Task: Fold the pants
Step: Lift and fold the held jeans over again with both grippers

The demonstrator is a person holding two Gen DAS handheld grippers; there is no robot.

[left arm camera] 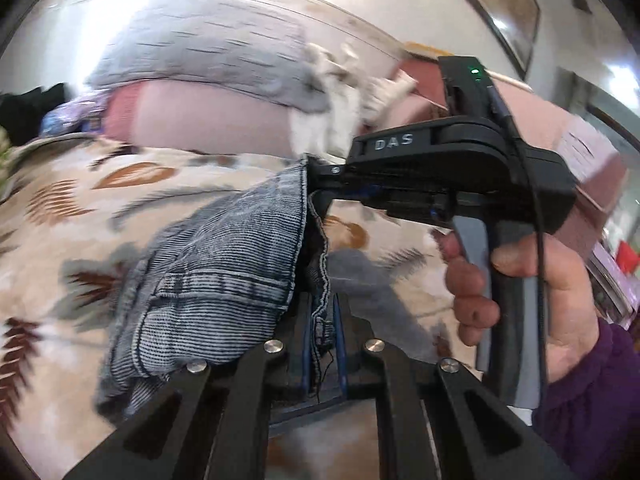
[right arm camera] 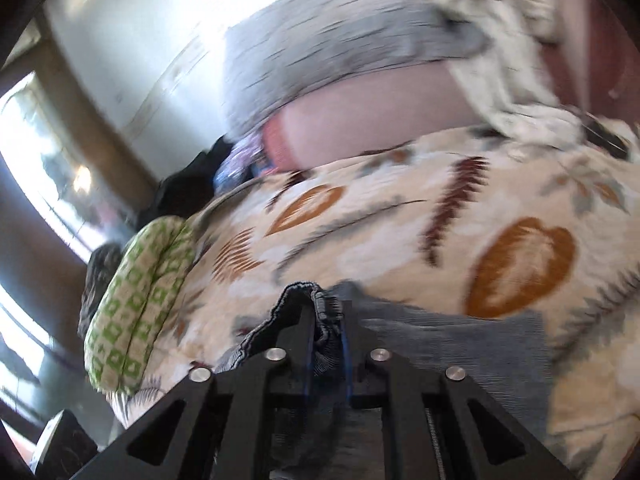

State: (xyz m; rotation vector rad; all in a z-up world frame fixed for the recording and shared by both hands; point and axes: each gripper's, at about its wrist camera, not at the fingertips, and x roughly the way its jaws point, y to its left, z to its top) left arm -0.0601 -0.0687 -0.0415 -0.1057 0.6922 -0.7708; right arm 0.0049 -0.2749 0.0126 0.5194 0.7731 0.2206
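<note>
Left wrist view shows the left gripper (left arm camera: 322,308) pinching a dark seamed edge of the denim pants (left arm camera: 216,264), its two fingers pressed close with the cloth caught between them. Most of the faded blue fabric bunches to the left of those fingers, a stitched pocket or hem line running across it. Straight ahead and a little above, the right gripper (left arm camera: 316,178) comes in from the right and bites the upper edge of the same jeans; a bare hand (left arm camera: 516,288) in a purple sleeve (left arm camera: 592,396) wraps its handle. Under the pants lies a cream leaf-print blanket (left arm camera: 80,200), and beyond it a grey pillow (left arm camera: 208,52) rests on a pink one (left arm camera: 208,120).

From the right wrist camera, the right gripper (right arm camera: 326,320) is likewise clamped on a bunched seam of the pants (right arm camera: 452,336), the cloth spreading to the right of its fingers over the blanket (right arm camera: 400,220). A green-and-cream checked cushion (right arm camera: 136,312) sits off to the left. Both views are blurred.
</note>
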